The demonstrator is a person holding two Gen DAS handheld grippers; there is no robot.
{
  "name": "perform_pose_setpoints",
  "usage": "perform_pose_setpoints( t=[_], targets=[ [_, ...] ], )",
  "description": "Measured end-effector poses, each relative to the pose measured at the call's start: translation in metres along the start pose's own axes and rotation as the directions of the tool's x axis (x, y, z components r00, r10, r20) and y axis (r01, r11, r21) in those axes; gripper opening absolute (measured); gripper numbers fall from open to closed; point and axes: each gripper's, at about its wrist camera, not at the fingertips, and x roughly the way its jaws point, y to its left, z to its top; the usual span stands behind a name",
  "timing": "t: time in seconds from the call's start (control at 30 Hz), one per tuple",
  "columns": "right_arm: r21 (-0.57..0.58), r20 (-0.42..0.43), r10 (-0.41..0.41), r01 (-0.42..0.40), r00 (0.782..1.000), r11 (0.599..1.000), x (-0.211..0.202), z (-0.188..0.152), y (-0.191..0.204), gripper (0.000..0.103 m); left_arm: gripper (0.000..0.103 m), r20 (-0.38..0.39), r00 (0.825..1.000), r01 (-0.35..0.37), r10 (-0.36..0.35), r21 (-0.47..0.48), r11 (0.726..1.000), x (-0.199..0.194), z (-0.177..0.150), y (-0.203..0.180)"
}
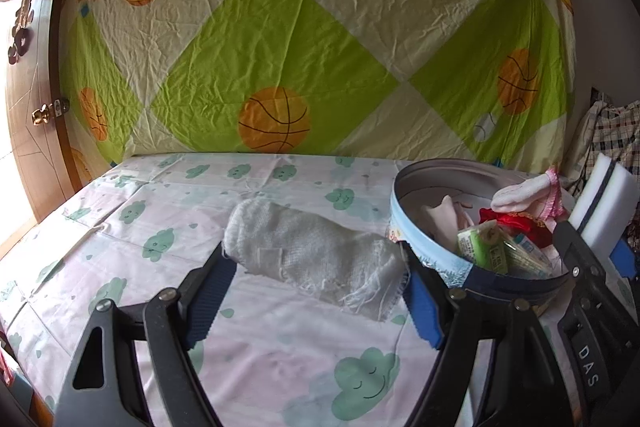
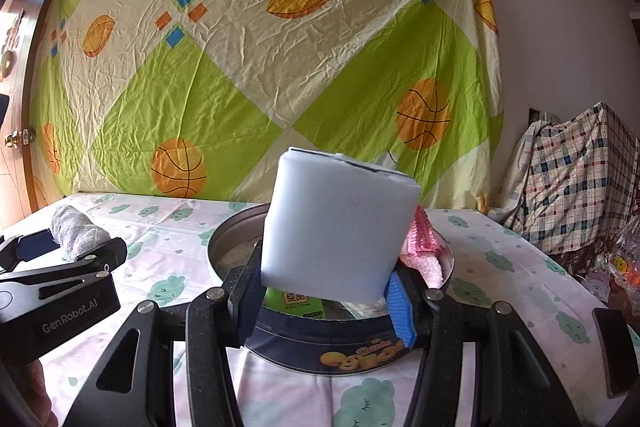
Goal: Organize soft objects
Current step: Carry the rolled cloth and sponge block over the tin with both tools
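A rolled white gauze cloth point(image 1: 312, 251) lies on the cloud-print bed sheet, between the two fingers of my open left gripper point(image 1: 316, 287), which do not touch it. It also shows in the right wrist view point(image 2: 76, 231). My right gripper point(image 2: 324, 291) is shut on a white sponge block point(image 2: 336, 223) and holds it above a round blue tin point(image 2: 320, 347). The sponge point(image 1: 604, 195) and the tin point(image 1: 424, 251) also show in the left wrist view. The tin holds a pink sock point(image 1: 524, 195), a red cloth point(image 1: 508, 219) and a green packet point(image 1: 484, 247).
A sports-print sheet point(image 1: 304, 39) hangs on the wall behind the bed. A wooden door point(image 1: 28, 99) stands at the left. A plaid cloth bundle point(image 2: 576, 179) and a plastic bag point(image 2: 624, 259) lie at the right of the bed.
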Motion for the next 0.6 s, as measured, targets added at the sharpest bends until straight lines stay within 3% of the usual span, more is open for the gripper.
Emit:
perform_pose_setpoints(
  t=[0.6],
  targets=[
    [-0.008,-0.087,-0.102,0.102,0.991,0.995,0.022,-0.002,-0.057,0.056,0.079,-0.001,0.992,0.126,-0.126,0.044,0.991,0.000,0.009,-0.064]
  ],
)
